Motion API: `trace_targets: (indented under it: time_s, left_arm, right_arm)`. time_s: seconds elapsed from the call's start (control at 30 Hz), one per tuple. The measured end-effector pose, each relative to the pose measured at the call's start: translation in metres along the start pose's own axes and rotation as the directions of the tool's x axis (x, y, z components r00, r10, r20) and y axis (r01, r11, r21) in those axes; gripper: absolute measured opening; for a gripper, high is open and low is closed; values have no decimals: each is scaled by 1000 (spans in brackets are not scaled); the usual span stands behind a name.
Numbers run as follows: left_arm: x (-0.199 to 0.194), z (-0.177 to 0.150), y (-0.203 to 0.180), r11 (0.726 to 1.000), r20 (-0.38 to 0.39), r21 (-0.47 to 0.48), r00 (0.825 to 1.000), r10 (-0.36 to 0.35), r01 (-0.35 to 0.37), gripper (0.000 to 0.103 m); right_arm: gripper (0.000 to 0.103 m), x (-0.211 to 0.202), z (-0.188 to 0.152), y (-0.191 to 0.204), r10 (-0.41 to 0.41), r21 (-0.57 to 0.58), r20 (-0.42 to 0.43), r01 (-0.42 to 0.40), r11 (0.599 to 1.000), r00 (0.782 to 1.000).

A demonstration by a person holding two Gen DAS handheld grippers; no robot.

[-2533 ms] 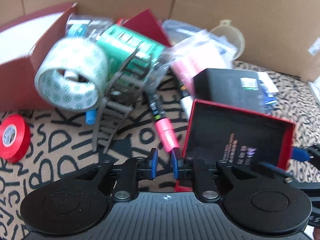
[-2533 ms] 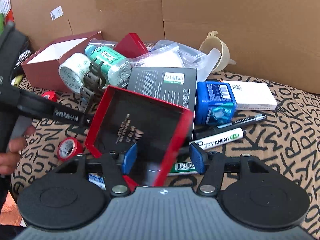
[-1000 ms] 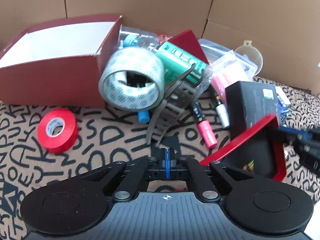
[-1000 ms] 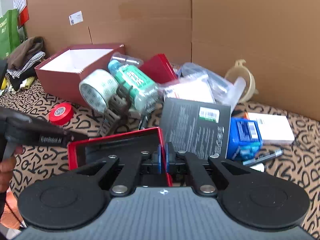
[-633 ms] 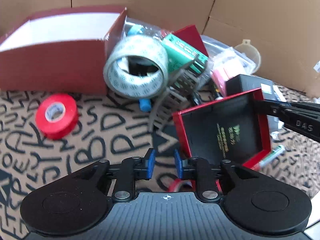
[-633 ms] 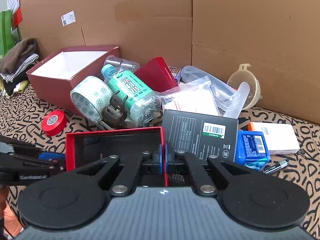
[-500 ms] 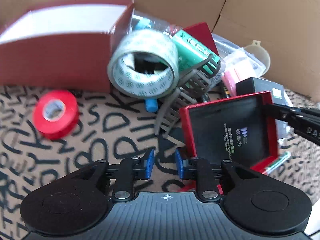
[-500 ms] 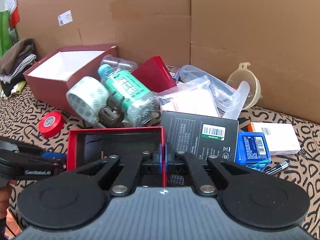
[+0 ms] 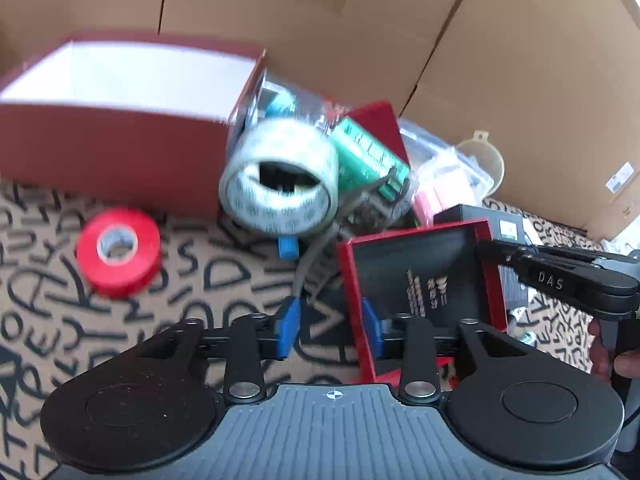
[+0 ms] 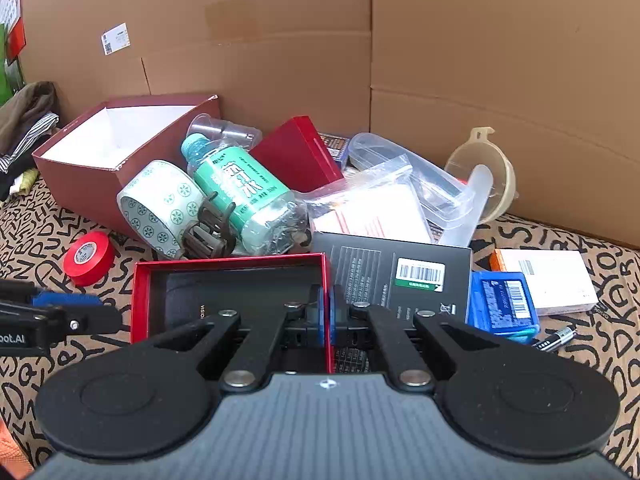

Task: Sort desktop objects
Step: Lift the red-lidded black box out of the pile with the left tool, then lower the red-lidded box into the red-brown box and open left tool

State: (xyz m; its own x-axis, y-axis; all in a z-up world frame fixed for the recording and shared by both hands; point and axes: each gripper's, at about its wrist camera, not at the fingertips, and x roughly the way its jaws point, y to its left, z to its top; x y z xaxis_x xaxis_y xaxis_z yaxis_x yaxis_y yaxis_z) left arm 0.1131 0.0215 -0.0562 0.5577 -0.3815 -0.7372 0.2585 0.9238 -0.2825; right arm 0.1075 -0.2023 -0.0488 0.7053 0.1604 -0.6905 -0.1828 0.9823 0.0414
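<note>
A red tray with a black inside (image 9: 420, 280) is held level just above the patterned cloth. My right gripper (image 10: 326, 312) is shut on its right wall, and it shows in the left wrist view as a black arm (image 9: 552, 280). My left gripper (image 9: 329, 330) is open. The tray's left wall stands between its blue pads (image 9: 288, 328), with no clear contact. In the right wrist view the tray (image 10: 232, 284) fills the near middle, and the left gripper (image 10: 80, 312) sits at its left side.
Behind the tray are a dark red open box (image 10: 120, 136), a patterned tape roll (image 10: 160, 204), a green bottle (image 10: 244, 192), a hair claw (image 10: 208, 232) and a red tape roll (image 10: 88, 258). A black box (image 10: 400, 276), blue box (image 10: 502, 300), white box (image 10: 548, 276) and funnel (image 10: 480, 176) lie right. Cardboard walls close the back.
My left gripper went from shut to wide open and now straddles the tray's left wall. The right gripper stayed shut on the tray, which turned from tilted to level.
</note>
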Motion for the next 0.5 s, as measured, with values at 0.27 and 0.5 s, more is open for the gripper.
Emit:
trace_targets:
  time_s: [0.27,0.5]
  left_arm:
    - [32,4,10,1000,-83,-6,997,11,-11,0]
    - [-17,40,48,993,52,-50,992,112,-110,0]
  right_arm:
    - [6,1,7,17,36,-14,0,-36,999,999]
    - [6,4,42,56,119,-83,50,-115,990,992]
